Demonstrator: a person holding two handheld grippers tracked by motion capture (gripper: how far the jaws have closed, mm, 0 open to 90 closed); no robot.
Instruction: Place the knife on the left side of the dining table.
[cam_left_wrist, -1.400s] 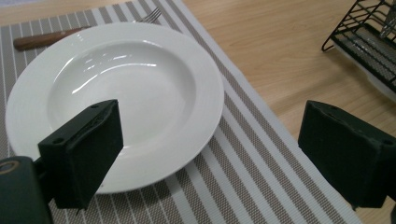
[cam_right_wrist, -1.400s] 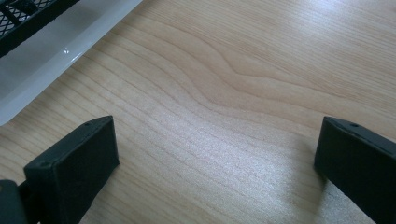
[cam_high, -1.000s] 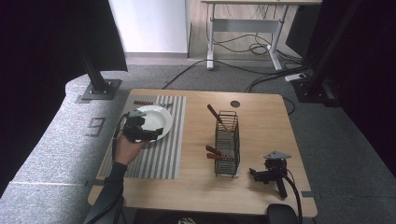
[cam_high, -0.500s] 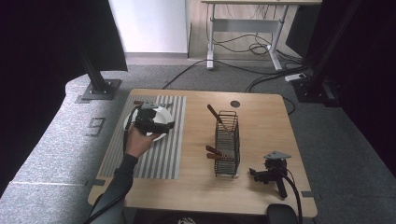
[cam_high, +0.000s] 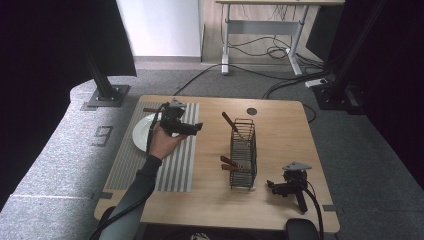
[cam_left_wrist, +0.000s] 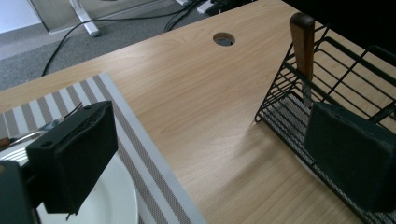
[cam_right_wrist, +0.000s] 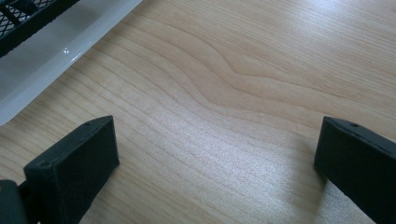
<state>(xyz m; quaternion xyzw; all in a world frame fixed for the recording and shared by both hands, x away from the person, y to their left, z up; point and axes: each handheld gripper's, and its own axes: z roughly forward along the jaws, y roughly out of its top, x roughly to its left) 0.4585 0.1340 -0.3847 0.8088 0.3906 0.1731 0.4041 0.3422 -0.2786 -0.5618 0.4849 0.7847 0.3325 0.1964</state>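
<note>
A hand holds my left gripper (cam_high: 196, 128) above the striped placemat (cam_high: 172, 170), just right of the white plate (cam_high: 140, 134). Its jaws point toward the black wire basket (cam_high: 244, 150). In the left gripper view the left gripper (cam_left_wrist: 210, 158) stands open with nothing between its jaws, the plate (cam_left_wrist: 116, 198) lies below its left jaw, and a fork (cam_left_wrist: 70, 113) rests on the plate's far rim. A wooden-handled knife (cam_left_wrist: 302, 39) stands in the basket (cam_left_wrist: 345, 70). My right gripper (cam_high: 271, 186) lies on the table right of the basket, with no hand on it, and the right gripper (cam_right_wrist: 219, 158) is open over bare wood.
Two more wooden handles (cam_high: 229, 164) stick out of the basket's left side. A white tray edge (cam_right_wrist: 70, 44) shows under the basket. A round cable hole (cam_high: 251, 111) sits near the table's far edge. Black stands and cables lie on the floor beyond.
The hand has carried my left gripper rightward off the plate toward the basket and turned its jaws that way. The right gripper has not moved.
</note>
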